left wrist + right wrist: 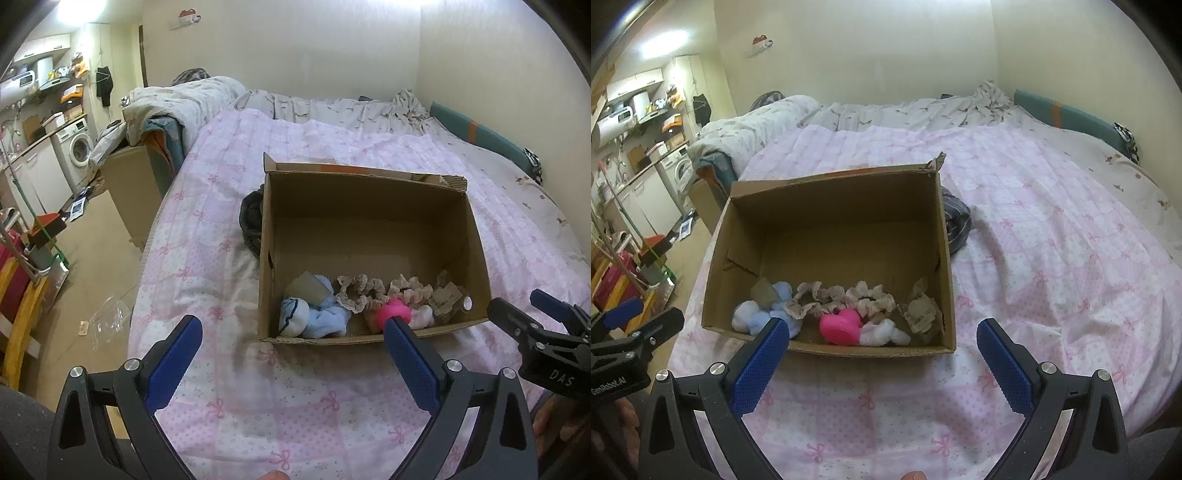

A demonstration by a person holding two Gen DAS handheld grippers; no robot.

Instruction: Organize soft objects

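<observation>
An open cardboard box (pixel 369 206) (pixel 827 192) stands on the pink bed cover. Along its near wall lie light blue socks (pixel 325 317) (pixel 757 317), beige scrunchies (pixel 360 293) (pixel 831 295), a pink soft toy (pixel 397 312) (pixel 840 325), a pale sock (pixel 886 332) and crumpled plastic wrap (pixel 447 295) (pixel 921 314). My left gripper (pixel 291 326) is open and empty, in front of the box's near edge. My right gripper (pixel 882 330) is open and empty, also just short of the box; it shows at the right of the left wrist view (pixel 532 314).
A dark striped cloth (pixel 251 218) (pixel 955 221) lies beside the box on the bed. A rumpled grey duvet (pixel 192 99) is heaped at the bed's far end. A second cardboard box (pixel 129 184) stands on the floor left of the bed, with kitchen clutter beyond.
</observation>
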